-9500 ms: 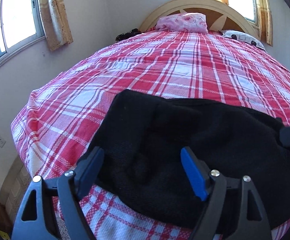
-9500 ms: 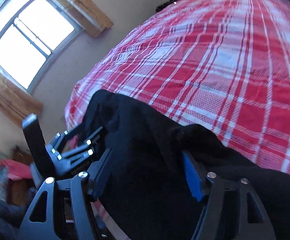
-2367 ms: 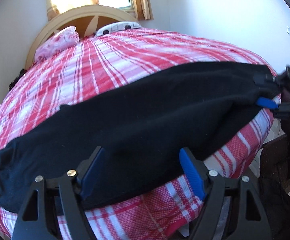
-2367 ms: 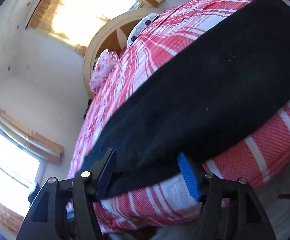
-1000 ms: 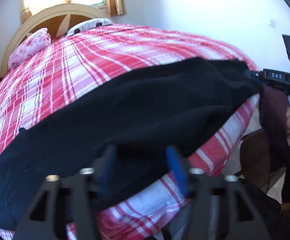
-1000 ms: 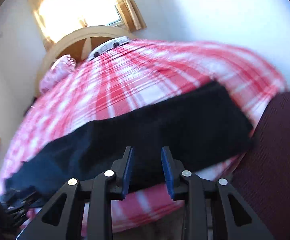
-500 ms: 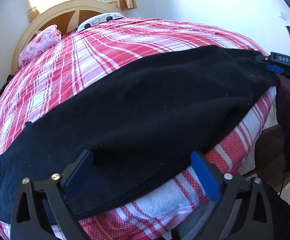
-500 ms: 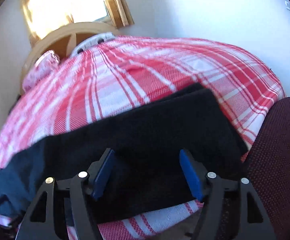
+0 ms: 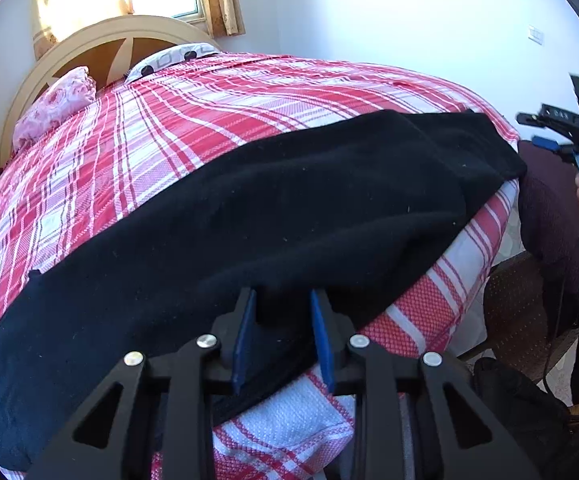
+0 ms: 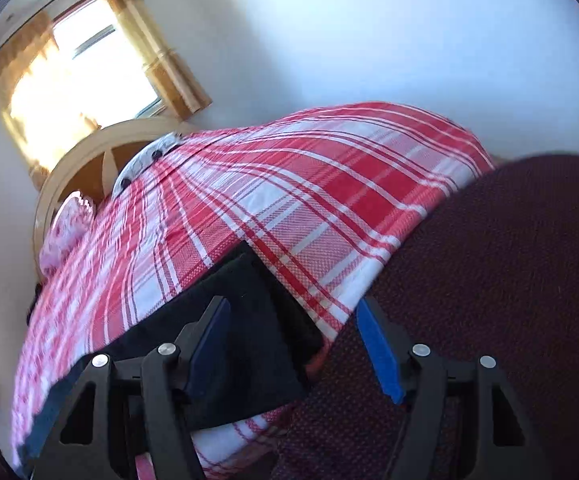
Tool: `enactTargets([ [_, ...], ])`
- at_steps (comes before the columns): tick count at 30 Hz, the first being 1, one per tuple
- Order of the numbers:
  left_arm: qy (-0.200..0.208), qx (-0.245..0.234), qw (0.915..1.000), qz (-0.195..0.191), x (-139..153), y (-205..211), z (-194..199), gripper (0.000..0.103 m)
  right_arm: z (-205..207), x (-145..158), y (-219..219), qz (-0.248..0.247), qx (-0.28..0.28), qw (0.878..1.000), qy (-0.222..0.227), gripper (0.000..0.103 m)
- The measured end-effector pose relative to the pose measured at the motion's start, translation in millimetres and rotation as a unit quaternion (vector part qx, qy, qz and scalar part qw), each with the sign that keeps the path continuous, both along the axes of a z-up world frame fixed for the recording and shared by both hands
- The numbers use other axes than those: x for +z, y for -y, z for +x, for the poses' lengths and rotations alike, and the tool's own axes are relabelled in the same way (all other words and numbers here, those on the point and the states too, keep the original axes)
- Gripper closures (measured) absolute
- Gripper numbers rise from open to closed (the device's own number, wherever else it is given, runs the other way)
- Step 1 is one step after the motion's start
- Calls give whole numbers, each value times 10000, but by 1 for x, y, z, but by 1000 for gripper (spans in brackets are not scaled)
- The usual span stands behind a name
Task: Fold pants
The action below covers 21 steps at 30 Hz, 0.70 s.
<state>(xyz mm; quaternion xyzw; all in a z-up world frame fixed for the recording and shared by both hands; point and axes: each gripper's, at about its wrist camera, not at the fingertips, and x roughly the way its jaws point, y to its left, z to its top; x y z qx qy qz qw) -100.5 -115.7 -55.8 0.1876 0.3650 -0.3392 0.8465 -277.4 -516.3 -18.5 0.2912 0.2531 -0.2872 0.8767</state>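
- We've got the black pants (image 9: 273, 216) stretched out in one long band across the near edge of the bed (image 9: 217, 120). The fabric looks soft and fleecy, picking up little specks of lint.
- Our left gripper (image 9: 283, 312) has its blue pads pinched in close on the near hem of the pants, with dark cloth bunched between them.
- Our right gripper (image 10: 293, 336) is spread wide with nothing between its fingers, hanging above the squared-off end of the pants at the bed's corner.
- The bedspread is a coarse woven red-and-white plaid.
- There's a rounded wooden headboard (image 9: 101, 40) at the far end and a ruffled pink pillow (image 9: 55, 110) against it.
- A dark maroon knit cloth (image 10: 509, 280) fills the right side of the right wrist view.
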Motion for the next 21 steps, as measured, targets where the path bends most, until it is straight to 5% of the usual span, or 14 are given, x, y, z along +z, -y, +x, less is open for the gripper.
enactTargets([
  [6, 87, -46, 9999, 67, -1, 1, -2, 79, 61, -15, 4, -256, 707, 9957, -538, 39],
  [8, 94, -95, 9999, 89, -1, 2, -3, 83, 80, -23, 5, -384, 880, 9922, -796, 69],
  [12, 38, -169, 9998, 44, 0, 0, -4, 91, 103, -22, 6, -666, 1168, 9846, -1114, 94],
  [18, 164, -448, 9985, 282, 3, -2, -9, 94, 107, 0, 17, -1024, 911, 9867, -872, 96],
  [21, 216, -516, 9976, 400, -4, -2, -9, 94, 117, -7, 27, -1306, 639, 9829, -1131, 99],
])
